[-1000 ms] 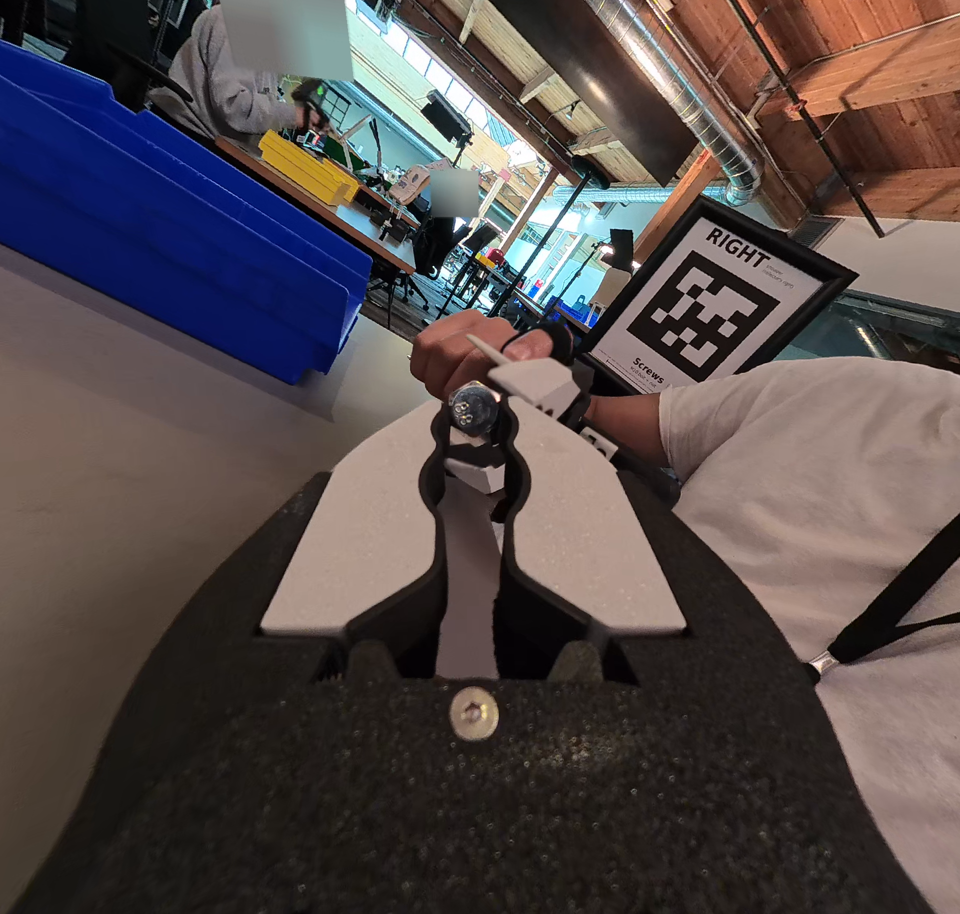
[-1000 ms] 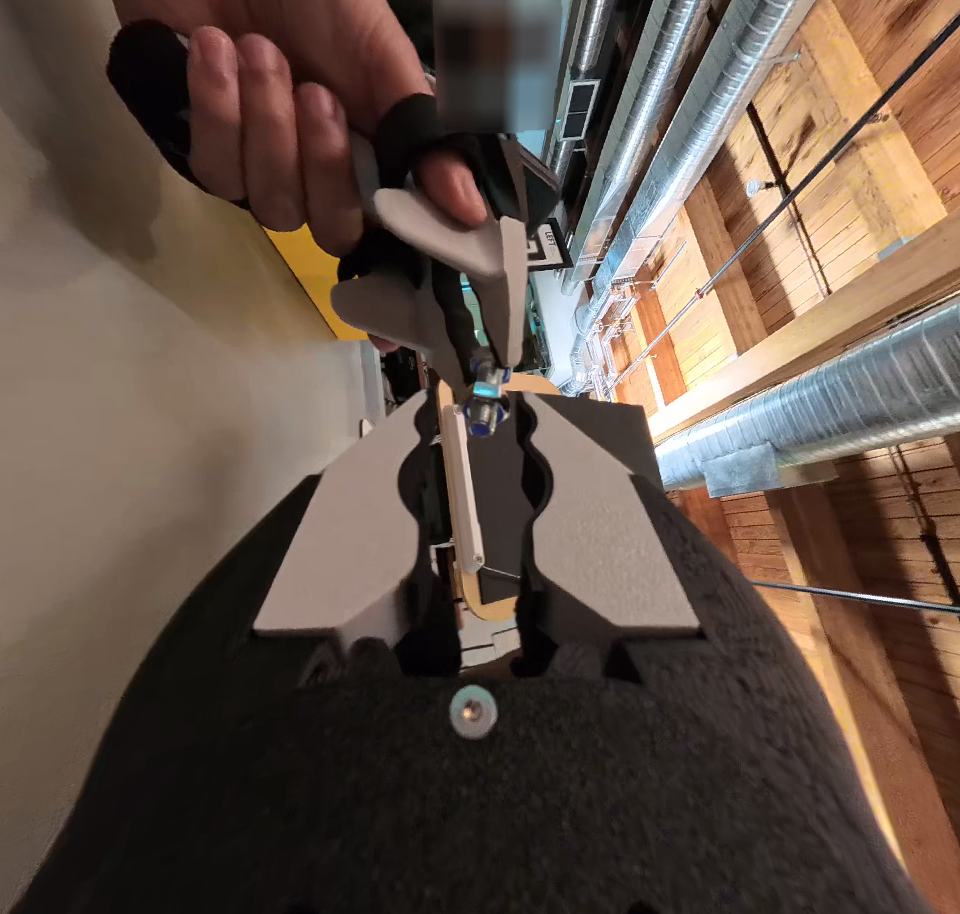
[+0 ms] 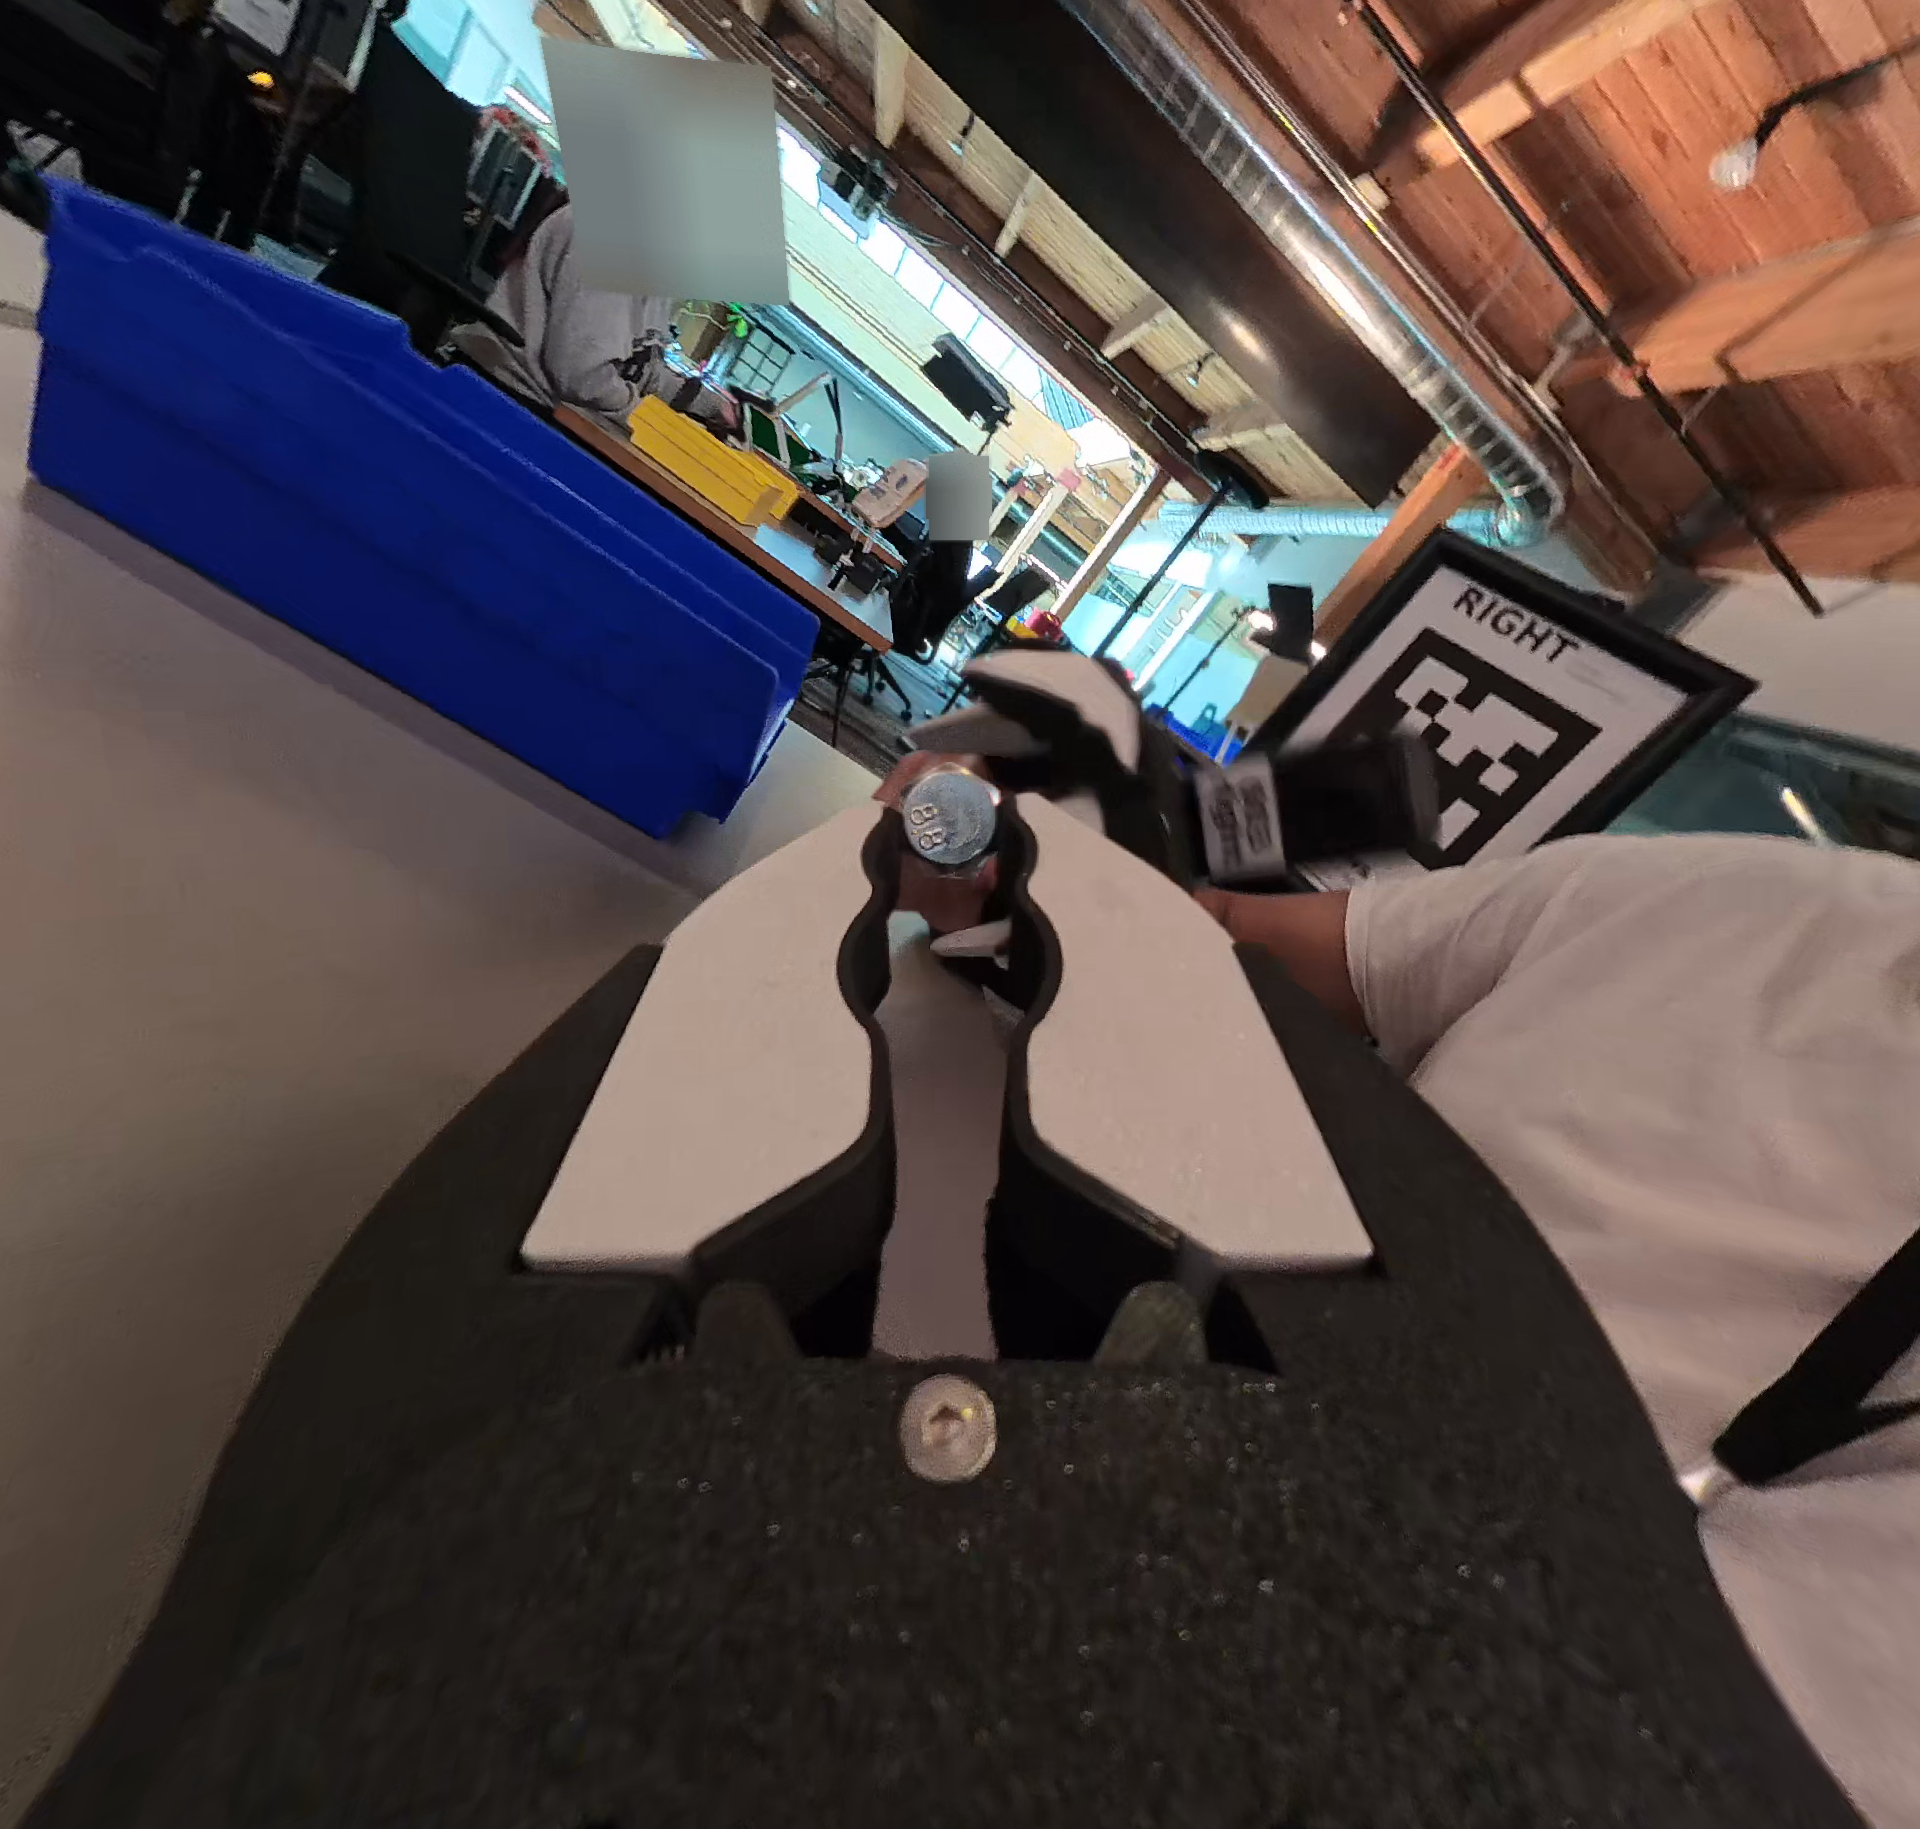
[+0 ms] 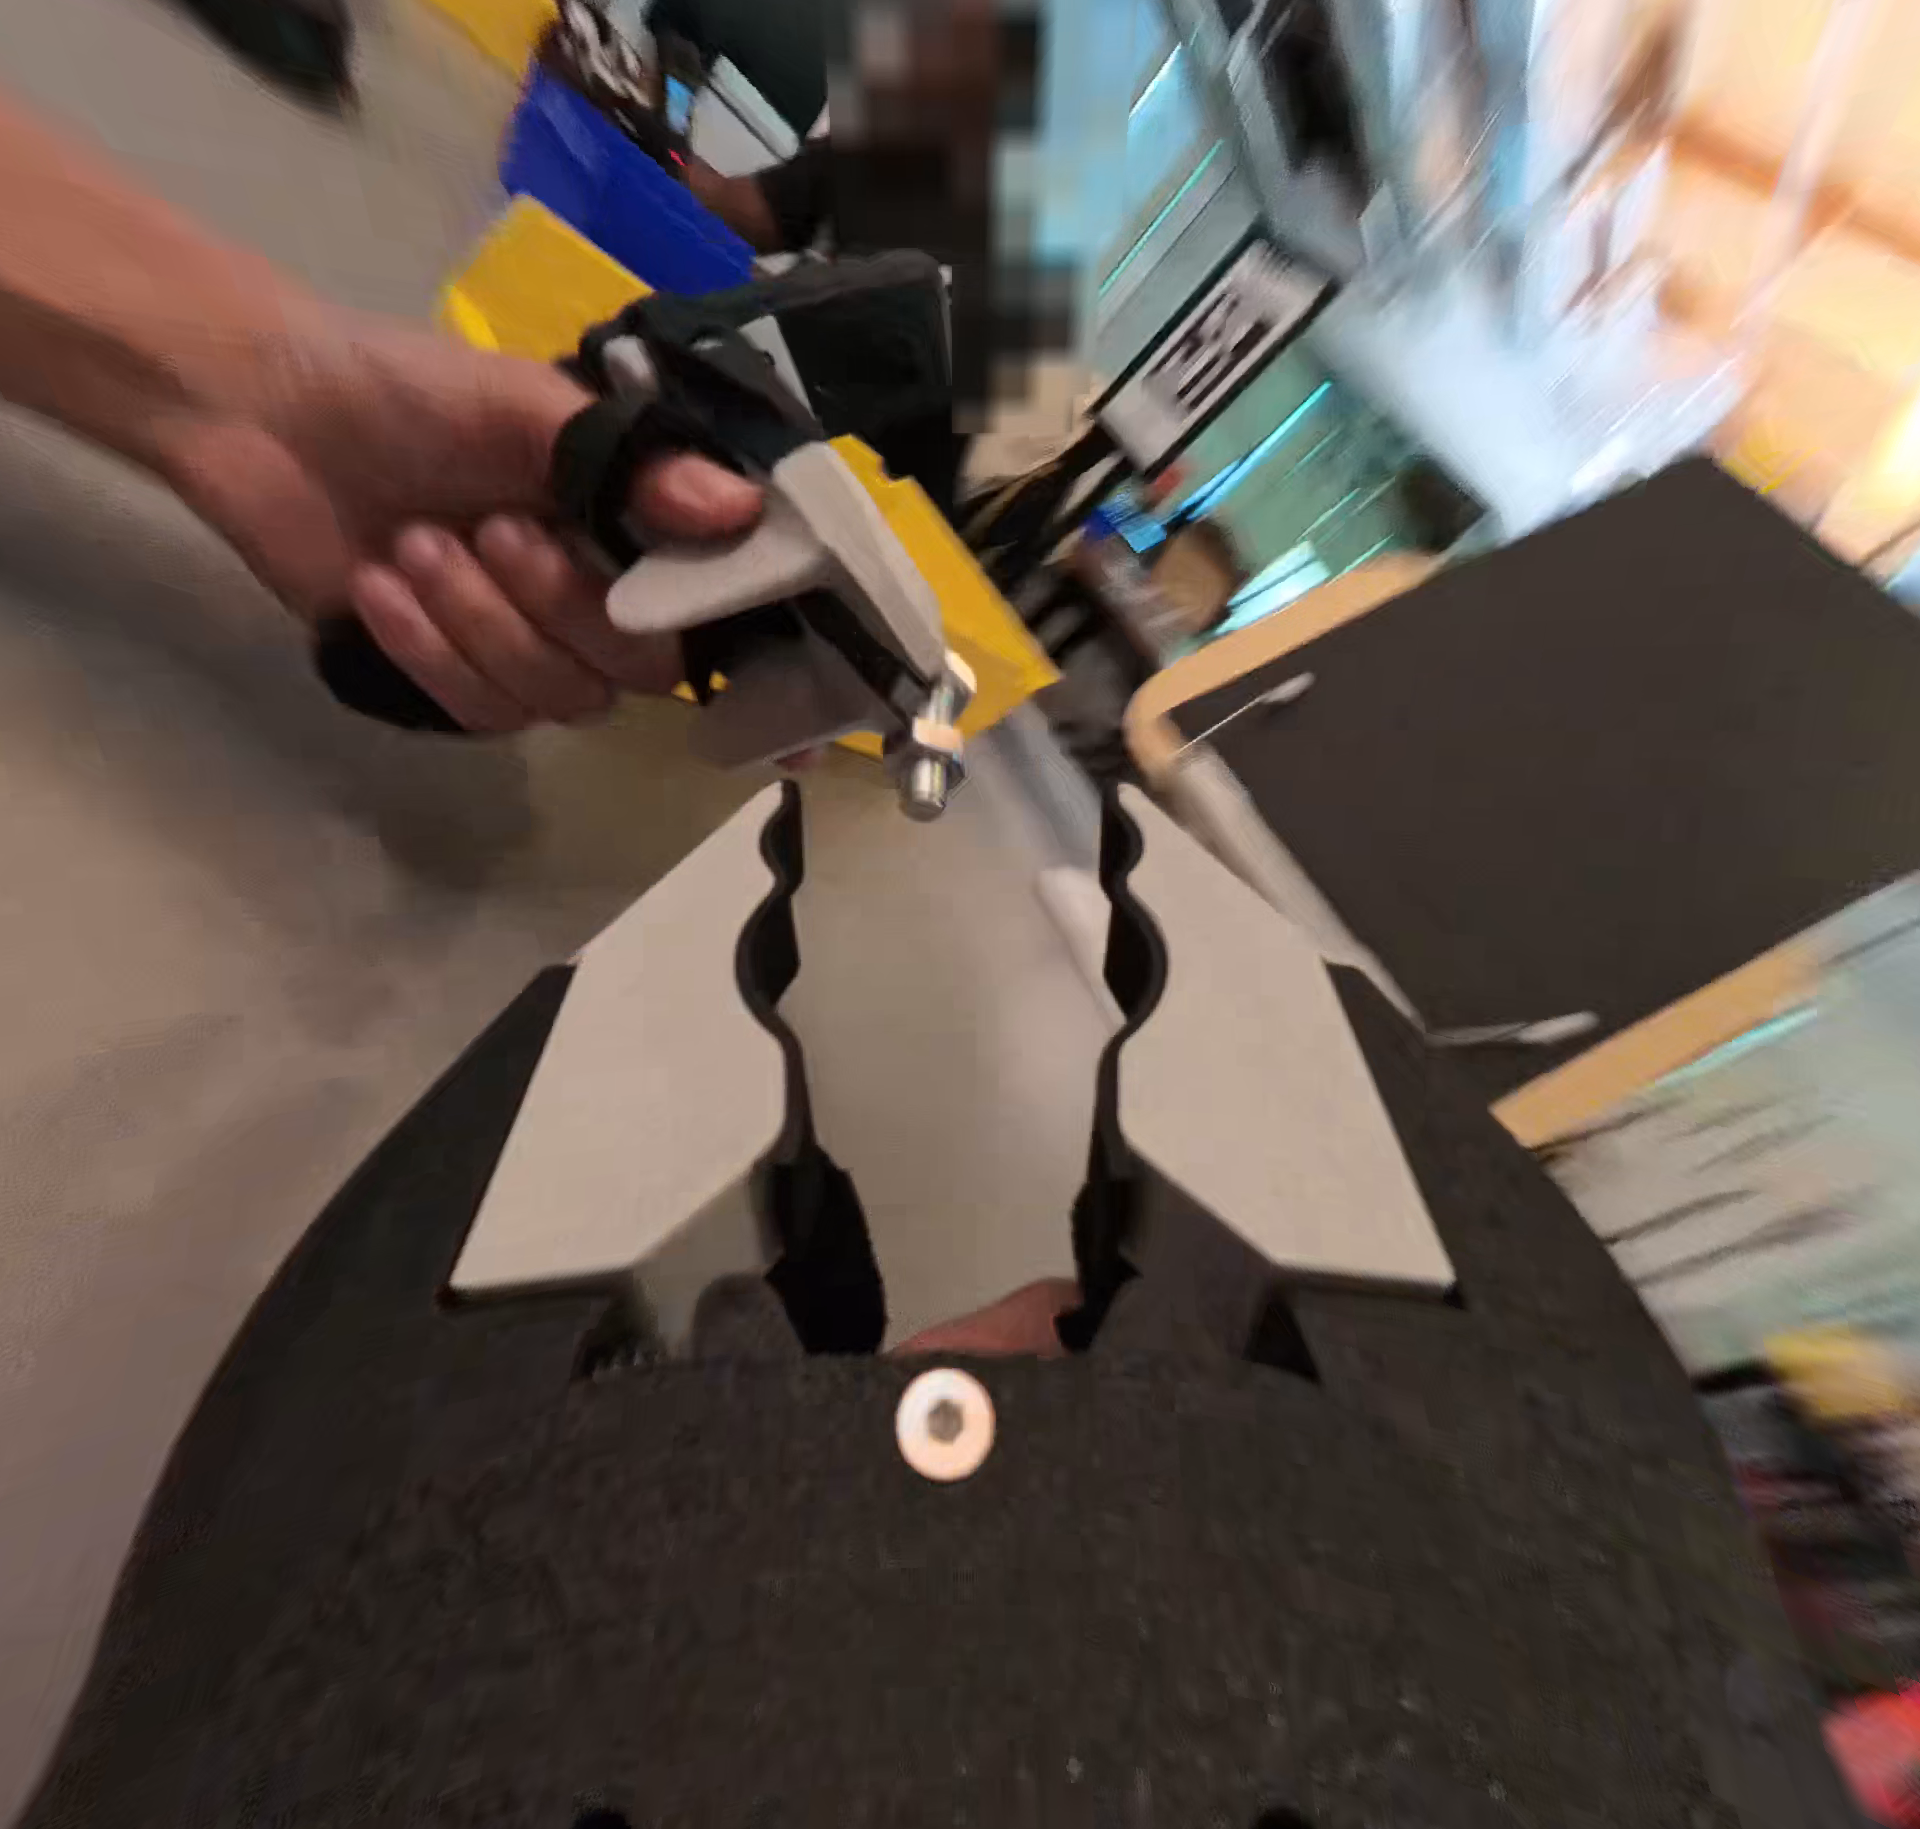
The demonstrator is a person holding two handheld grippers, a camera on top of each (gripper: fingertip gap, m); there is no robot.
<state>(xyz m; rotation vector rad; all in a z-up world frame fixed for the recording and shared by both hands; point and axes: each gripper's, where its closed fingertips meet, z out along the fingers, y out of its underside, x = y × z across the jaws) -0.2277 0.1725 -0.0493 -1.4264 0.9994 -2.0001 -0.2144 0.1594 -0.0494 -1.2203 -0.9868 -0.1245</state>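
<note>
L gripper [image 3: 948, 844] pinches a steel bolt [image 3: 948, 829] (nut [image 4: 932, 737] on its shank), R gripper [image 4: 951, 823] spread wide w/ nothing between, above the desk [image 3: 260, 896].

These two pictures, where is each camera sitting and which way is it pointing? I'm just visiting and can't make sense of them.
Left wrist view: rides on the left gripper, looking along its fingers, which pinch a silver bolt; beyond are a blue bin, the person's white sleeve and the right gripper.
Right wrist view: rides on the right gripper, fingers wide apart and empty, facing the hand holding the left gripper; blurred.
Shared: the bolt, with a nut on it, and both grippers.
</note>
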